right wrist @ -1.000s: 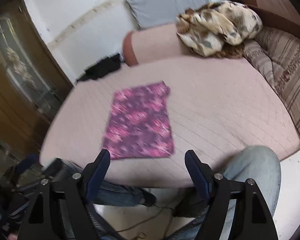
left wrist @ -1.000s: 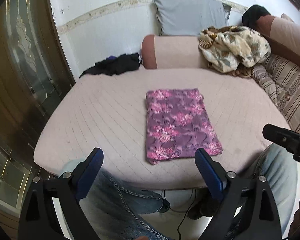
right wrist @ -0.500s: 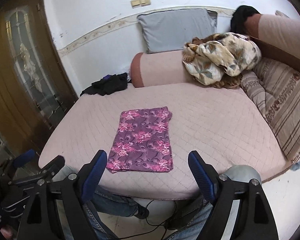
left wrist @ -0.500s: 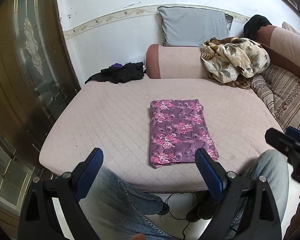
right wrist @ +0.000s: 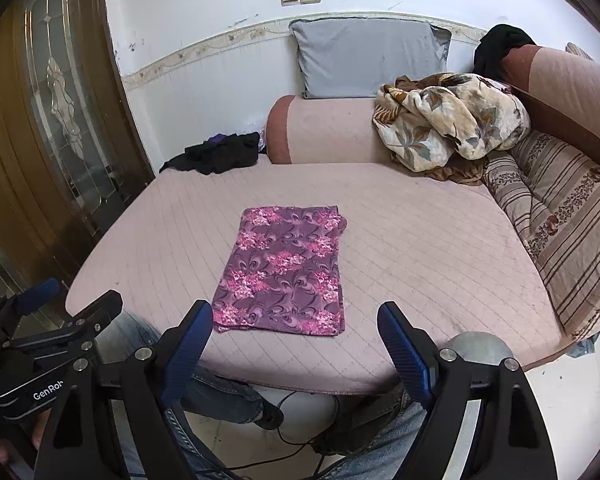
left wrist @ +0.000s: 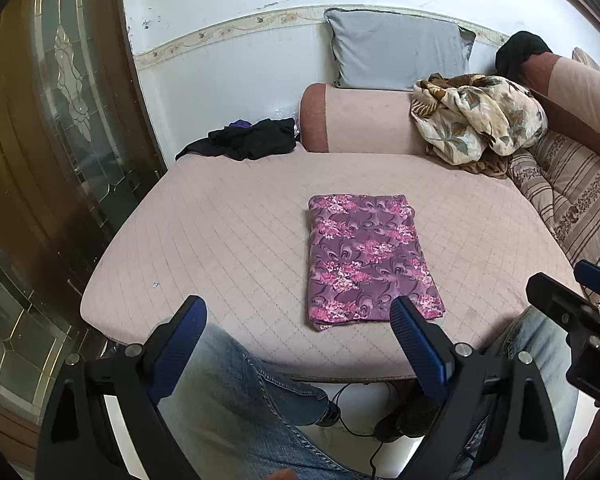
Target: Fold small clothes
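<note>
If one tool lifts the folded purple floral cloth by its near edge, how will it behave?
The purple floral cloth looks thin and lies flat in layers, so it would probably drape limply and unfold. It seems light. Pushed across the quilted pink cover, it would likely bunch rather than slide.

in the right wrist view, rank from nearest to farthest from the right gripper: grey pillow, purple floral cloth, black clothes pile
From the right gripper:
1. purple floral cloth, folded flat on the bed just ahead of the fingertips, slightly left of centre.
2. black clothes pile, at the bed's far left corner.
3. grey pillow, propped against the back wall above the bolster, farthest.
</note>
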The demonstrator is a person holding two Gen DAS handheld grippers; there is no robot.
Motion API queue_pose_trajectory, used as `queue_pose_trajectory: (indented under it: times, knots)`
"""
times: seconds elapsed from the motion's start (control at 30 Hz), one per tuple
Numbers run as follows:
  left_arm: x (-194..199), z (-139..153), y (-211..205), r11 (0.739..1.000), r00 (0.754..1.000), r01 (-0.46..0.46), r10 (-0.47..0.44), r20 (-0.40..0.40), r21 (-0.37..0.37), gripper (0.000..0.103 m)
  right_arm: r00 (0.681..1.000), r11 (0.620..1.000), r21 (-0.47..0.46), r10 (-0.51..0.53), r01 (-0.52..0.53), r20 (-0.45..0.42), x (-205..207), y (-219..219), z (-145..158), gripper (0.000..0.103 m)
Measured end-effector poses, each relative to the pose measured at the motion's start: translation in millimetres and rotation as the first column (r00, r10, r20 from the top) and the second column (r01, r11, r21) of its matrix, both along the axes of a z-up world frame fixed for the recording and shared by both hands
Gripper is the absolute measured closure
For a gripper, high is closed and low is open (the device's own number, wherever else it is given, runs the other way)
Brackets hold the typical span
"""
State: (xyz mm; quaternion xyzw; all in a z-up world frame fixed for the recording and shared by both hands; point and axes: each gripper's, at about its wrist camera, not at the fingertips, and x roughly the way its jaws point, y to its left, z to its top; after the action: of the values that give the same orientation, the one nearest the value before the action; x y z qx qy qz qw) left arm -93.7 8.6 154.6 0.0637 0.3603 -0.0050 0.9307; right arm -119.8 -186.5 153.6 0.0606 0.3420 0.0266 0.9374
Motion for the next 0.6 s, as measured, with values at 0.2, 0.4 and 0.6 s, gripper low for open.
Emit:
queue_pose_trajectory:
  times: [0.2, 0.4, 0.6]
  knots:
    - [0, -4, -3, 1.000, 1.000, 0.007, -0.007, -0.008, 0.003, 0.011, 1.000, 1.000, -0.007, -0.009, 0.009, -0.012, 1, 2, -3, 0.015]
    - [1, -7, -3, 1.000, 1.000, 0.005, -0.004, -0.014, 0.009, 0.011, 1.000, 1.000, -0.014, 0.000, -0.001, -0.020, 4, 3, -5, 0.015]
    - [6, -11, -3, 1.000, 1.000, 0.003, -0.003, -0.030, 0.008, 0.011, 1.000, 1.000, -0.015, 0.002, -0.003, -0.028, 6, 3, -8, 0.015]
